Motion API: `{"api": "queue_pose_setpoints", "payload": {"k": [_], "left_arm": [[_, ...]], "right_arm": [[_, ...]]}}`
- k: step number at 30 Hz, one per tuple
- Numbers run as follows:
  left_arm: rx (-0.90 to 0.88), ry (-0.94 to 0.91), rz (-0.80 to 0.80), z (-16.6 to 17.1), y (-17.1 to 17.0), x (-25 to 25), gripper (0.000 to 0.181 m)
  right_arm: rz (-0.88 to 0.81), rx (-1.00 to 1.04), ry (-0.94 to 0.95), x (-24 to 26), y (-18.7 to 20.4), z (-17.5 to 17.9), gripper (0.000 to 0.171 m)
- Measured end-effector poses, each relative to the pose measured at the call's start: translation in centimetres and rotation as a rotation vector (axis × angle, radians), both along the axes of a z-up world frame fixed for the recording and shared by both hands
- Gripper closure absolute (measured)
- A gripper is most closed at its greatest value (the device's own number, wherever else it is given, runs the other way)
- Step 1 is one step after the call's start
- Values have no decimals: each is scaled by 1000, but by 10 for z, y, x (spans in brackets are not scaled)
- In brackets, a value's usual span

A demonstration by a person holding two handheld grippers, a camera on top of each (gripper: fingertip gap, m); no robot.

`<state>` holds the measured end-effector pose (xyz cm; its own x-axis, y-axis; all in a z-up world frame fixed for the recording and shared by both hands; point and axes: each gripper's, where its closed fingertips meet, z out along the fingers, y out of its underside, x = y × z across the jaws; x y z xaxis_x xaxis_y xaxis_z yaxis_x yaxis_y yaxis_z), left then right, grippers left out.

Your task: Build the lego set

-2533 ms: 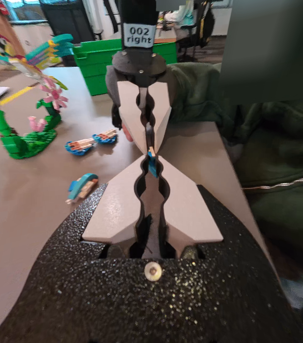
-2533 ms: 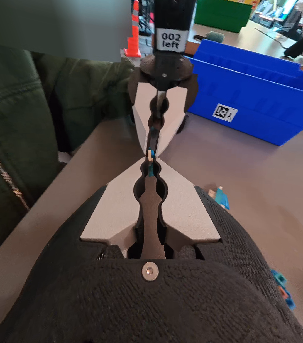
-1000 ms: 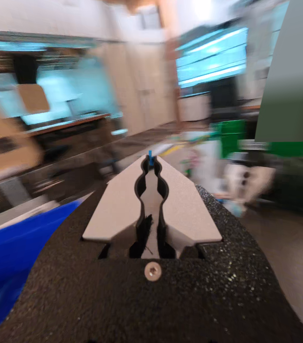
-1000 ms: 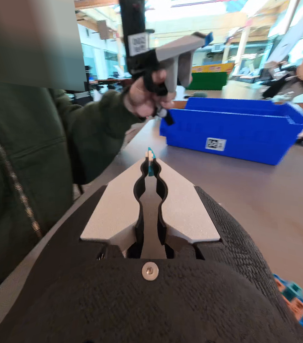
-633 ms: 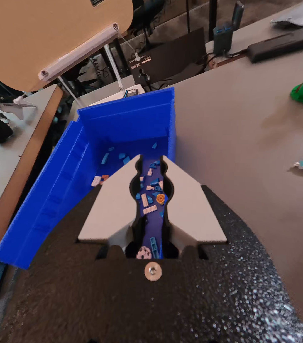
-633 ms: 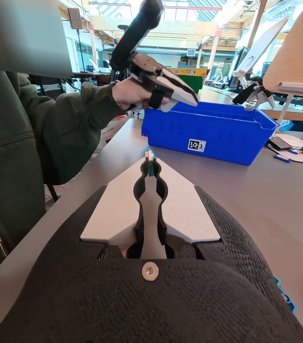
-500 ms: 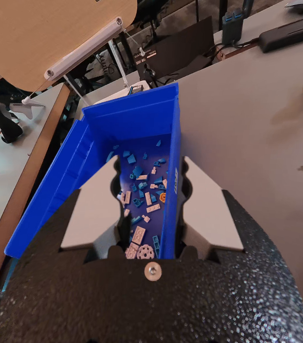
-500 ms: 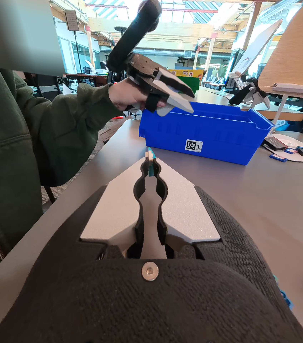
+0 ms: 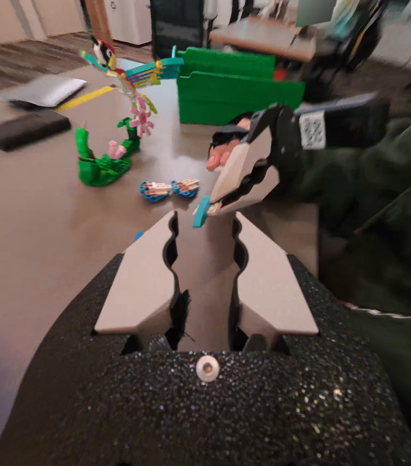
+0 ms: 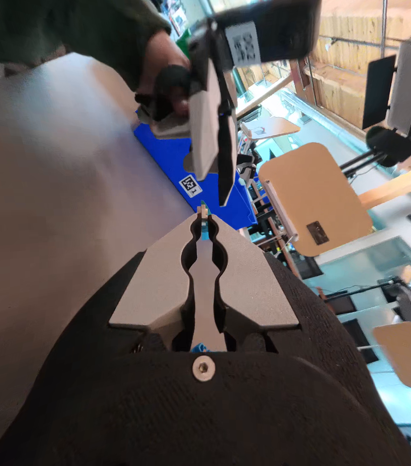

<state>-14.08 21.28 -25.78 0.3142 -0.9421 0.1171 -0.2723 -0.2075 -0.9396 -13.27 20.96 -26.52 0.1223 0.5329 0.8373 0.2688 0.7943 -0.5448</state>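
My left gripper point(image 9: 205, 216) is open and empty, its jaws spread wide above the grey table point(image 9: 35, 239). My right gripper point(image 10: 203, 214) is shut on a small teal and tan brick piece point(image 10: 204, 228). In the left wrist view the right gripper point(image 9: 210, 205) comes in from the right, and the teal piece point(image 9: 200, 211) hangs just beyond the left fingertips, close to the gap between them. In the right wrist view the left gripper point(image 10: 214, 186) points down at the held piece from just above. This view is rolled sideways.
A brick-built bird and flower model point(image 9: 106, 166) stands at mid left. Two small blue and white brick assemblies point(image 9: 169, 189) lie ahead. A green bin point(image 9: 237, 95) is behind them and a black flat device point(image 9: 23, 128) at far left. A blue bin point(image 10: 171, 156) lies behind the left gripper.
My left gripper carried its blue piece over the blue bin, opened there, and swung back empty to face the right gripper. My right gripper rolled sideways, still shut on its piece.
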Motion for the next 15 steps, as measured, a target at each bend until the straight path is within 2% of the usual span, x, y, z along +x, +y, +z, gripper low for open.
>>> {"api": "queue_pose_setpoints", "payload": {"k": [3, 6, 11, 15], "left_arm": [[-98, -98, -58, -2, -4, 0, 165], [-10, -62, -80, -10, -5, -1, 180], [205, -16, -121, -11, -13, 2, 159], [349, 40, -130, -14, -14, 3, 173]], "right_arm": [[15, 29, -13, -4, -5, -3, 169], [35, -23, -6, -4, -6, -4, 169], [121, -235, 59, -3, -10, 3, 169], [195, -365, 82, -1, -16, 6, 169]]}}
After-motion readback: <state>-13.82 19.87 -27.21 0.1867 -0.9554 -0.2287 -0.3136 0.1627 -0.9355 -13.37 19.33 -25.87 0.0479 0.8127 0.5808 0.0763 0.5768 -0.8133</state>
